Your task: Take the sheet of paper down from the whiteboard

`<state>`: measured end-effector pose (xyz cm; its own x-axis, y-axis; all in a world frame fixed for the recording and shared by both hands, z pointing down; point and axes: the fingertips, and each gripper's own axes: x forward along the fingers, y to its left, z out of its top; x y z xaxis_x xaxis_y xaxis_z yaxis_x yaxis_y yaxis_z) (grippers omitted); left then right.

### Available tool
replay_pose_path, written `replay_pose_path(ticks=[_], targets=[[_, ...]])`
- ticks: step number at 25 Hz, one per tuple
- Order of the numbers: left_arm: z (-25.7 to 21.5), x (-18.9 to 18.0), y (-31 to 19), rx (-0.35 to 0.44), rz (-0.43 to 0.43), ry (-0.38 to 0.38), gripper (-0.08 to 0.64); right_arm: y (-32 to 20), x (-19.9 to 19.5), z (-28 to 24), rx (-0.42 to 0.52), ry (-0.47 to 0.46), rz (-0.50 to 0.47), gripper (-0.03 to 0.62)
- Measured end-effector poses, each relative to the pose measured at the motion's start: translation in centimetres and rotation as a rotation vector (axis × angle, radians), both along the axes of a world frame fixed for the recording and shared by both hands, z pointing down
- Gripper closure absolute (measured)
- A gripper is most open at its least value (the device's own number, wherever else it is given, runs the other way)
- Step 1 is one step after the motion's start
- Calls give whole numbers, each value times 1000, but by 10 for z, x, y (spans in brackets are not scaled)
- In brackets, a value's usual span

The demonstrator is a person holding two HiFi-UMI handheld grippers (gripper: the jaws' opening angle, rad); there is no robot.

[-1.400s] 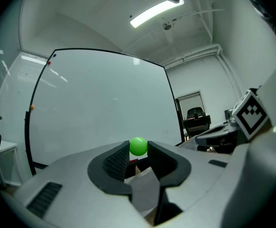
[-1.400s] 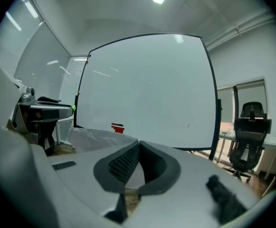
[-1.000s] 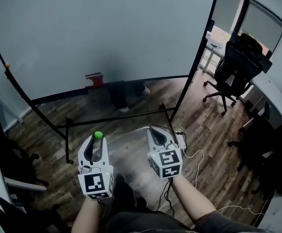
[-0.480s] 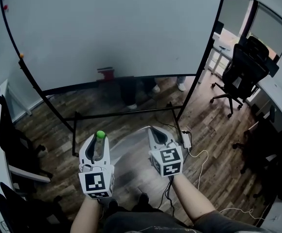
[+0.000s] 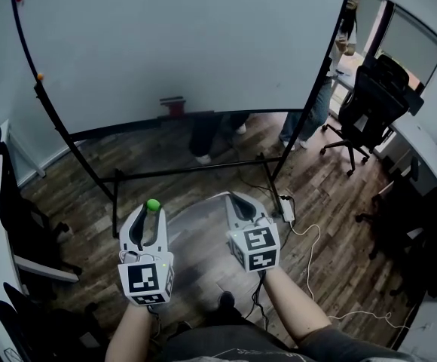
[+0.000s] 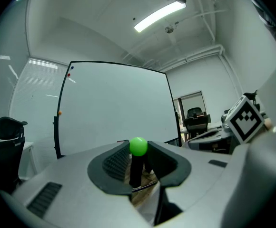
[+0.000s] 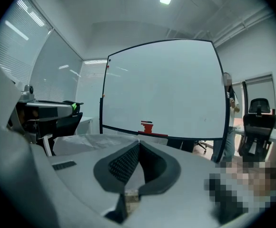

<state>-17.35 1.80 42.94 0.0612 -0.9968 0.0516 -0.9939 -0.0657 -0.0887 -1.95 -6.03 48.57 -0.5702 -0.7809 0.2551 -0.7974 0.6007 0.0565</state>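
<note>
The sheet of paper point(image 5: 200, 232) is no longer on the whiteboard point(image 5: 188, 44). It hangs in front of the board, well apart from its bottom edge and over the wooden floor point(image 5: 316, 202), between the two grippers. The right gripper point(image 5: 236, 202) has its jaws clenched on one edge of the sheet. In the right gripper view the paper spreads out to the left of the pressed jaws, with some soft wrinkles. The left gripper point(image 5: 152, 216) is closed on a small pin with a green ball head point(image 6: 138, 146), standing upright between the pads. I judge it is the magnet that fixed the paper, but this I cannot confirm.

The board face looks bare. A few small coloured dots sit near its left edge, and a red object point(image 5: 175, 105) is at the bottom edge.

In my judgement the sheet is very light, thin and limp. It bends under its own weight and moves with any air. It creases easily and can tear at the pinched place if it is pulled sharply. The best hold is a flat pinch close to an edge or corner with mild pressure. The green ball is small, round and smooth, so it may slip.
</note>
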Motion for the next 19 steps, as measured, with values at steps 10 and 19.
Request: replay_pose_path(ticks=[10, 19], targets=[[10, -12, 39, -12, 61, 21, 436, 49, -1, -13, 40, 9, 73, 571], [13, -24, 56, -10, 76, 28, 436, 70, -1, -23, 61, 9, 110, 571]])
